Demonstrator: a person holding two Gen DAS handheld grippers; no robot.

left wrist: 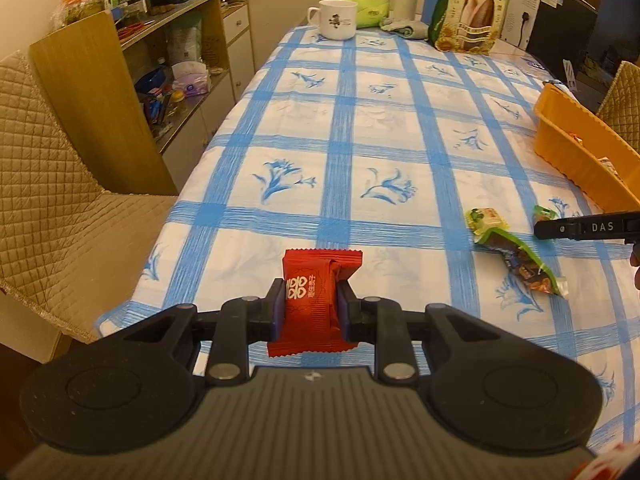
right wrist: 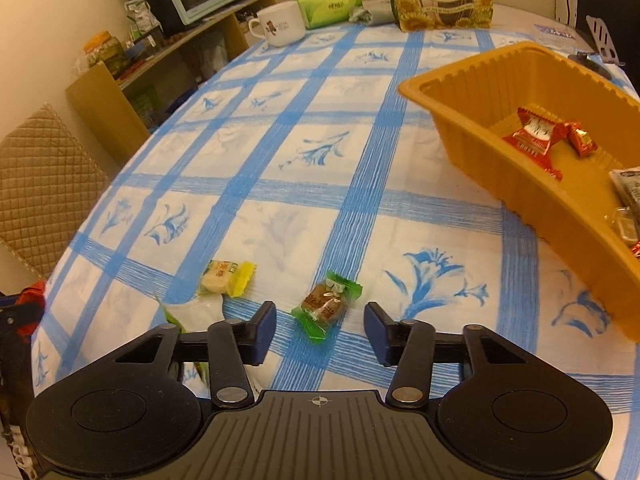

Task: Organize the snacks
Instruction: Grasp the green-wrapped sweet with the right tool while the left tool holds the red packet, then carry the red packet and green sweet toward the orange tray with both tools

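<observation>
Left gripper [left wrist: 310, 307] was clamped on a red snack packet [left wrist: 316, 300], both pads pressed into its sides, packet held above the near end of the blue-checked tablecloth [left wrist: 360, 128].

Right gripper [right wrist: 320, 330] had its jaws apart, with a green-wrapped brown candy [right wrist: 326, 306] lying on the cloth between and just ahead of the fingertips; pads were not touching it.

A yellow-wrapped candy [right wrist: 226, 276] lay to the left of it, nearby but apart.

The orange tray [right wrist: 472, 92] sat to the right on the table, holding 2 red-wrapped snacks [right wrist: 536, 136] plus other packets at the frame edge, too cropped to identify.

Far end of the table: white mug [right wrist: 280, 24], green tissue pack [right wrist: 326, 2], sunflower seed bag [left wrist: 472, 8].
</observation>
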